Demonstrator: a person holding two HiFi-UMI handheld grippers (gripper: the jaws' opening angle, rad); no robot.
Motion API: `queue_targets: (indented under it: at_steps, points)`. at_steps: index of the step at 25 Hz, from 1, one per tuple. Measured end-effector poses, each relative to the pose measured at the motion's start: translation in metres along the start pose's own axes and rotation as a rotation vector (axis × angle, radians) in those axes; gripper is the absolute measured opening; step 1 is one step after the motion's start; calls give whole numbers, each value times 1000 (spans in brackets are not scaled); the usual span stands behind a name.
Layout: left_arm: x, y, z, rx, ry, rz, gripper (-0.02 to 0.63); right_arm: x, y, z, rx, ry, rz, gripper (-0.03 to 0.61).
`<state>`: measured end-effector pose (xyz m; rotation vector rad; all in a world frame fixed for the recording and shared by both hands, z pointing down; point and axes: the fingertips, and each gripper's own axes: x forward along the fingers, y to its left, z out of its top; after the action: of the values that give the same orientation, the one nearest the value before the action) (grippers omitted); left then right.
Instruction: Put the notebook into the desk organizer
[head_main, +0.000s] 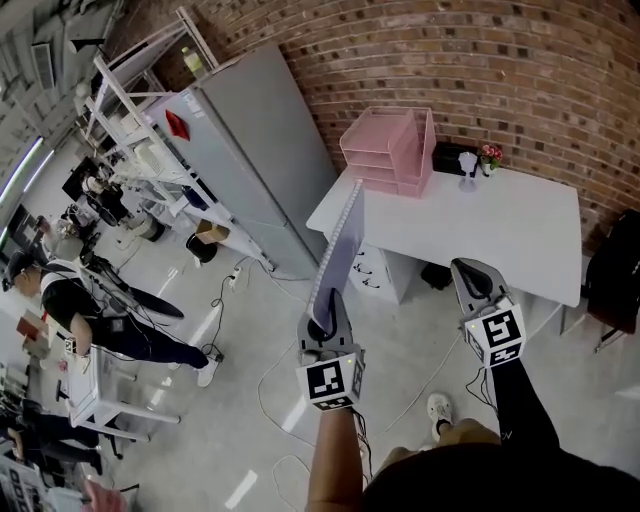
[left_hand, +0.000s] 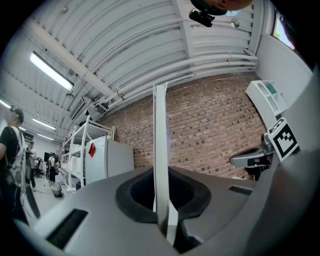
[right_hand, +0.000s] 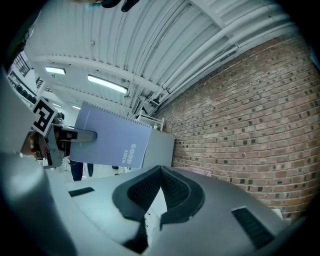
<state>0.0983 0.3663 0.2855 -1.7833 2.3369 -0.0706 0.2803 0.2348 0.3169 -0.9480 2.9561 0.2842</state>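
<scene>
The left gripper (head_main: 322, 318) (left_hand: 162, 220) is clenched on the lower edge of the purple spiral notebook (head_main: 340, 245) (left_hand: 160, 150) (right_hand: 112, 137), which stands upright and edge-on in the air, in front of the left front corner of the white desk (head_main: 500, 230). The pink desk organizer (head_main: 392, 150) stands on the back left corner of this desk, well apart from the notebook. The right gripper (head_main: 470, 275) (right_hand: 160, 172) is before the desk's front edge, jaws together with nothing between them.
</scene>
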Motion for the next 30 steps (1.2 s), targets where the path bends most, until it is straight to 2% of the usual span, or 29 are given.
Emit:
queue_targets:
  at_steps: [12, 20, 30]
  points:
    - [104, 7, -14, -7, 8, 43, 38, 100, -60, -19, 3, -1, 52, 21]
    - [152, 6, -29, -14, 16, 62, 38, 142, -92, -39, 16, -1, 70, 21]
    - [199, 16, -50, -16, 41, 46, 38, 188, -103, -55, 8, 16, 87, 21]
